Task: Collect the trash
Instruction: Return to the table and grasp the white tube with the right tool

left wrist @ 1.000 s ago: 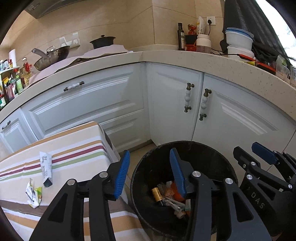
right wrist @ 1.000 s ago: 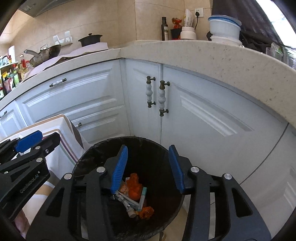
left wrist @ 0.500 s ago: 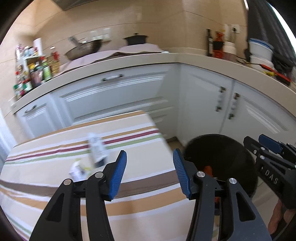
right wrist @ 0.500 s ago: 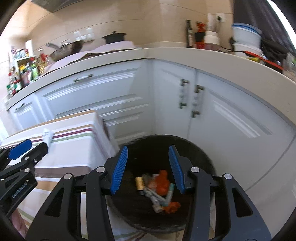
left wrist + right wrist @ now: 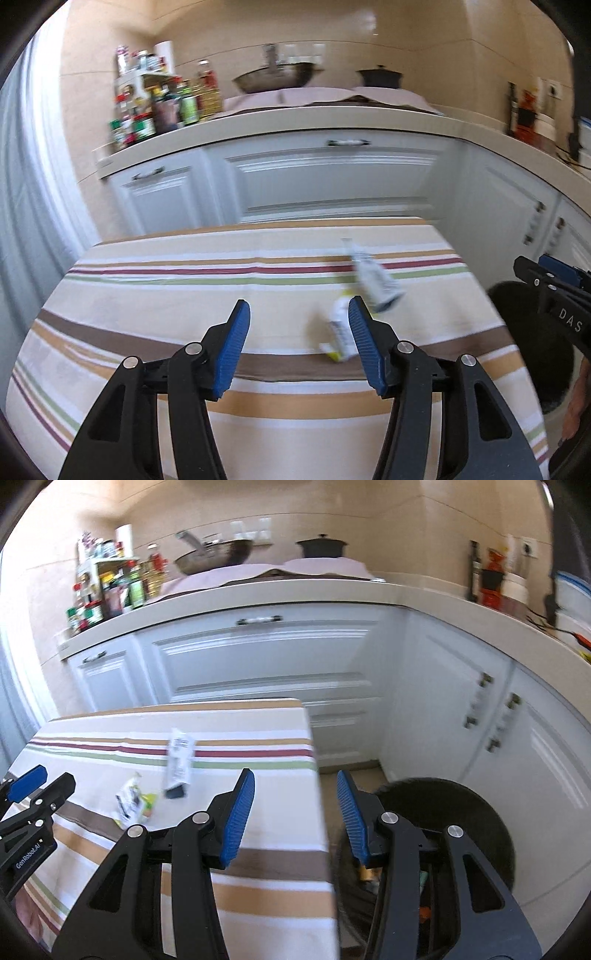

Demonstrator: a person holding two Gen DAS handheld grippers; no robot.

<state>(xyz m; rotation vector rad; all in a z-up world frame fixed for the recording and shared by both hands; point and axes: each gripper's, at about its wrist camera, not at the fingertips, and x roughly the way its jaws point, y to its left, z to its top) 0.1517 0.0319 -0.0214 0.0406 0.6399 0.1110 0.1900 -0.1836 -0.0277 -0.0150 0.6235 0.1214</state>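
Two pieces of trash lie on the striped tablecloth point(image 5: 155, 295): a white wrapper with a dark end point(image 5: 375, 278), also in the right wrist view point(image 5: 179, 762), and a crumpled white-and-yellow packet point(image 5: 338, 332), also in the right wrist view point(image 5: 133, 805). My left gripper point(image 5: 297, 332) is open and empty above the table, the packet just beside its right finger. My right gripper point(image 5: 295, 801) is open and empty over the table's right edge. The black trash bin point(image 5: 476, 827) stands on the floor right of the table, with trash inside.
White kitchen cabinets point(image 5: 332, 181) run behind the table and along the right. The counter holds a rack of bottles point(image 5: 147, 107), a wok point(image 5: 277, 75) and a black pot point(image 5: 378, 75). The right gripper shows at the left view's right edge point(image 5: 554, 291).
Both grippers have swung left from over the bin toward the table. The left view now faces the tabletop and the two pieces of trash. Both stay open.
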